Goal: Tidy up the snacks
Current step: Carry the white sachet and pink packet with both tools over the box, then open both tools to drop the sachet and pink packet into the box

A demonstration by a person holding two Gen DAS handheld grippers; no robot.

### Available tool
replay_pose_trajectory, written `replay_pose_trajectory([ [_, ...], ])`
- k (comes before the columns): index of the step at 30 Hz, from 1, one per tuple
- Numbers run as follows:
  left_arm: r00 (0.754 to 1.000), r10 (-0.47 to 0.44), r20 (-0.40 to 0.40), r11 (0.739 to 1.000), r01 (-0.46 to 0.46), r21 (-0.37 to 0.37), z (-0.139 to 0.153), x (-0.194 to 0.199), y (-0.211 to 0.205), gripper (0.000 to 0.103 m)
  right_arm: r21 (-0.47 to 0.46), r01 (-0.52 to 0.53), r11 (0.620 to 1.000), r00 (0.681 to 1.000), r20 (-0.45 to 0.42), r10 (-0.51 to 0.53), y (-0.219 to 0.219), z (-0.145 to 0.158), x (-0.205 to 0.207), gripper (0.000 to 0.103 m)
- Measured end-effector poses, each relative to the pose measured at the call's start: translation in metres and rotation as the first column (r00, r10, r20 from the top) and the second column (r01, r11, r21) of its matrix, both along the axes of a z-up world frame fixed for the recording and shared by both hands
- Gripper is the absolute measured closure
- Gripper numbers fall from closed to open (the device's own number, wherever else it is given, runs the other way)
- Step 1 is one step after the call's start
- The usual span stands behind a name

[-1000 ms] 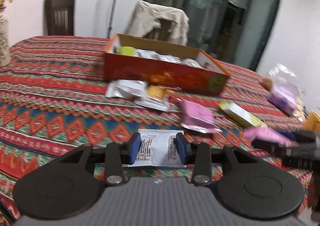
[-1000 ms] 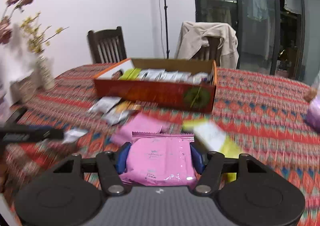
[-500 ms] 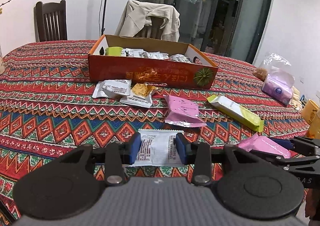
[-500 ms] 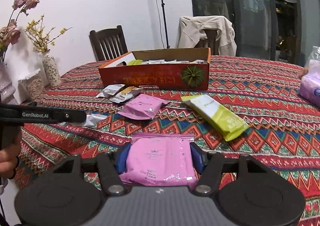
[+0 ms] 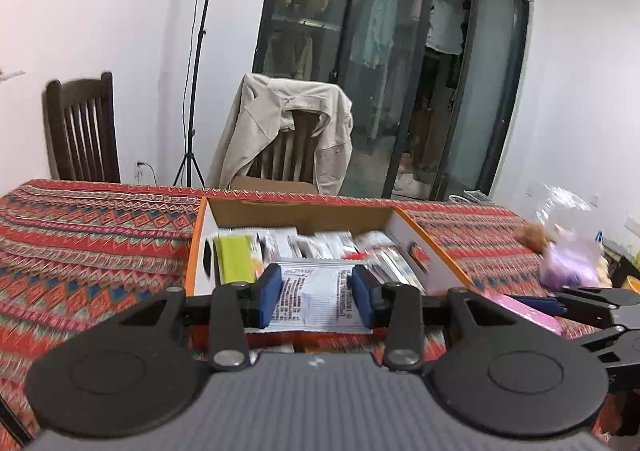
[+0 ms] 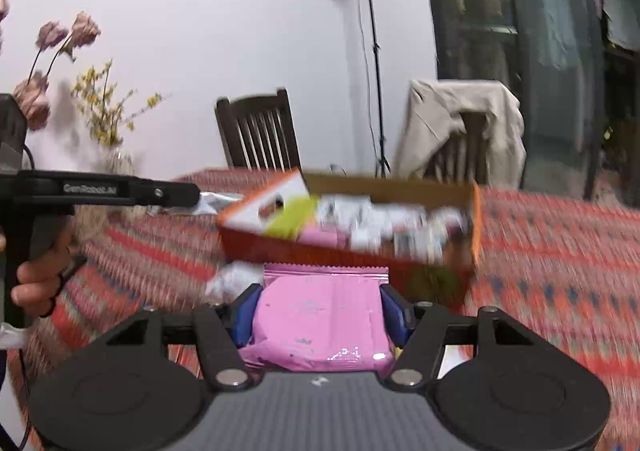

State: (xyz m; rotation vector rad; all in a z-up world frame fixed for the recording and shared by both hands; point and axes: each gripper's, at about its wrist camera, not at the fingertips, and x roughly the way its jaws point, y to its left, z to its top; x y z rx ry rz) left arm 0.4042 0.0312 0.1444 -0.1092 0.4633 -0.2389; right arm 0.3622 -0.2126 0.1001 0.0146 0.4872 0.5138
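Observation:
My left gripper (image 5: 318, 297) is shut on a white snack packet (image 5: 318, 305) and holds it over the near edge of the orange cardboard box (image 5: 196, 247), which holds a green pack (image 5: 236, 259) and several silvery packets. My right gripper (image 6: 320, 311) is shut on a pink snack packet (image 6: 320, 319) and holds it in front of the same box (image 6: 476, 219), a little below its rim. The right gripper also shows at the right of the left wrist view (image 5: 560, 303), and the left gripper at the left of the right wrist view (image 6: 192, 195).
The table has a red patterned cloth (image 5: 80, 235). A clear bag with purple packs (image 5: 568, 259) lies at the right. A chair with a beige jacket (image 5: 288, 131) and a dark chair (image 5: 80, 127) stand behind. A vase of flowers (image 6: 108, 131) stands at the left.
Both grippers rose and moved forward to the box with their packets. The loose packets on the cloth dropped below view.

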Motion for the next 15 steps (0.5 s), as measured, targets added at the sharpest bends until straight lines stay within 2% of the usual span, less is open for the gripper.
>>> replay_pose_trajectory([
  [4,0.996,0.052,-0.074,0.999,-0.053,-0.004,-0.014,0.066,0.005,0.063,0.022,-0.013,1.000,1.000,-0.028,0.013,0.022,0.009,0.077,0.041],
  [7,0.989,0.066,-0.136,0.998,-0.067,-0.005,-0.032,0.101,0.007,0.063,0.033,0.008,0.999,0.995,-0.095,-0.005,0.037,-0.003,0.131,0.042],
  [12,0.980,0.047,-0.192,0.999,-0.040,0.036,-0.064,0.130,-0.002,0.063,0.053,0.043,0.998,0.969,-0.246,-0.029,0.048,-0.042,0.192,0.042],
  [15,0.974,0.055,-0.221,0.998,-0.045,0.048,-0.078,0.138,-0.006,0.063,-0.027,0.121,0.992,0.957,-0.261,-0.124,0.051,-0.062,0.208,0.042],
])
